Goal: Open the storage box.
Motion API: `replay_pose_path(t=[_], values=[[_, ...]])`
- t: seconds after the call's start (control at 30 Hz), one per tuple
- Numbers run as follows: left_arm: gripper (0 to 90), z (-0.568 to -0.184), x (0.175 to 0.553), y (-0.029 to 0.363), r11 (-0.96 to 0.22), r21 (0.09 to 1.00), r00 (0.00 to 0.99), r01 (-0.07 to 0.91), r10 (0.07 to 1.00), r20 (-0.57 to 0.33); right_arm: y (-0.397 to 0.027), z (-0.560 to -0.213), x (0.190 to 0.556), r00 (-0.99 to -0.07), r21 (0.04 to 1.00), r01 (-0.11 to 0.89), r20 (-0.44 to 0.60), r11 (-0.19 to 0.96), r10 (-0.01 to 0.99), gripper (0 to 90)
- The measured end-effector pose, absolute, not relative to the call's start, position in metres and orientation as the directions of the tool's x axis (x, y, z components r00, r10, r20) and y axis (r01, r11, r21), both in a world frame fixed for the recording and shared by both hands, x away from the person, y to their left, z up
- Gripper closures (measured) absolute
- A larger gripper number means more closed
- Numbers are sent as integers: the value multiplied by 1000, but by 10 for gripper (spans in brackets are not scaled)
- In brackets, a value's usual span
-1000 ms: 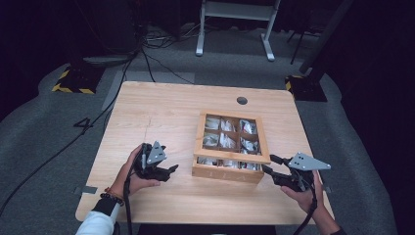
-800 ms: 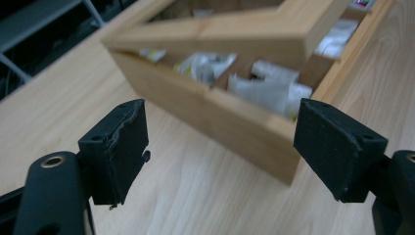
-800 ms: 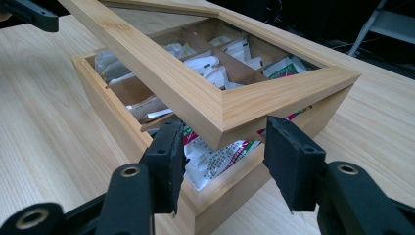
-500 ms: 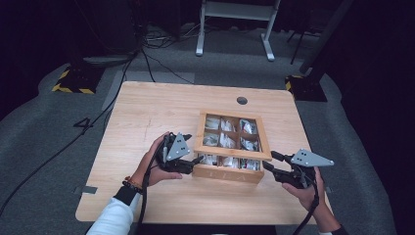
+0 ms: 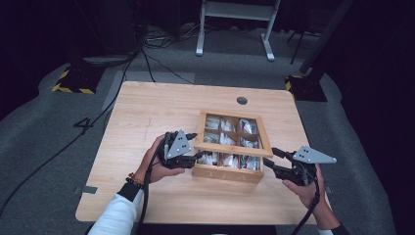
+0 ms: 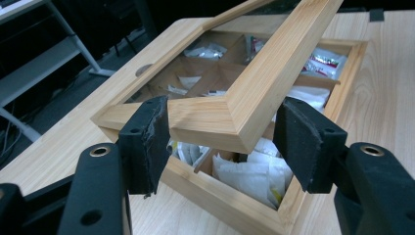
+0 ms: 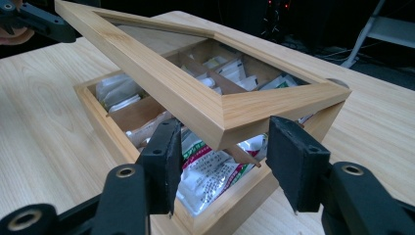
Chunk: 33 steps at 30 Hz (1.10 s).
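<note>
A wooden box (image 5: 227,174) with compartments of sachets (image 6: 244,176) stands right of the table's middle. Its glass-paned lid (image 5: 232,149) is tilted, near edge raised off the box. My left gripper (image 5: 198,145) is at the lid's near-left corner. Its jaws have just been closing, and in the left gripper view both pads (image 6: 151,137) press on the lid (image 6: 274,68) corner. My right gripper (image 5: 270,160) is at the near-right corner. In the right gripper view its jaws stand open around the lid (image 7: 161,73) corner, the left pad (image 7: 166,161) apart from the wood.
The light wooden table (image 5: 147,107) has a round cable hole (image 5: 242,101) behind the box. Bare tabletop lies left of and in front of the box. Cables, a white stand (image 5: 235,29) and striped floor markers (image 5: 73,81) lie beyond the far edge.
My left gripper moved right to the box's near-left corner and closed on the lid, whose near edge now sits higher. The right gripper has hardly moved.
</note>
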<state>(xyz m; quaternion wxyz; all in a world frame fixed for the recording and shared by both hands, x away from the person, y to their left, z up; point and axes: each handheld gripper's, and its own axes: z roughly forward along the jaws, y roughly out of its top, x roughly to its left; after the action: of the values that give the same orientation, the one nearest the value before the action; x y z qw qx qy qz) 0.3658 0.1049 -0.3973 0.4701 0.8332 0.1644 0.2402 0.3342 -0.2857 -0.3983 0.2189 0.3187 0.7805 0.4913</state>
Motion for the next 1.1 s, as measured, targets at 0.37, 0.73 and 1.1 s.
replay_pose_path(t=[0.37, 0.73, 1.1], values=[[449, -387, 373, 101, -510, 860, 801, 5, 518, 302, -287, -387, 341, -695, 922, 273, -8, 273, 719, 485], [504, -380, 390, 104, -453, 891, 792, 18, 551, 264, -288, -373, 349, -675, 941, 252, 3, 227, 738, 479], [515, -371, 403, 103, -369, 929, 779, 35, 593, 206, -294, -367, 352, -631, 948, 246, -3, 204, 776, 427]])
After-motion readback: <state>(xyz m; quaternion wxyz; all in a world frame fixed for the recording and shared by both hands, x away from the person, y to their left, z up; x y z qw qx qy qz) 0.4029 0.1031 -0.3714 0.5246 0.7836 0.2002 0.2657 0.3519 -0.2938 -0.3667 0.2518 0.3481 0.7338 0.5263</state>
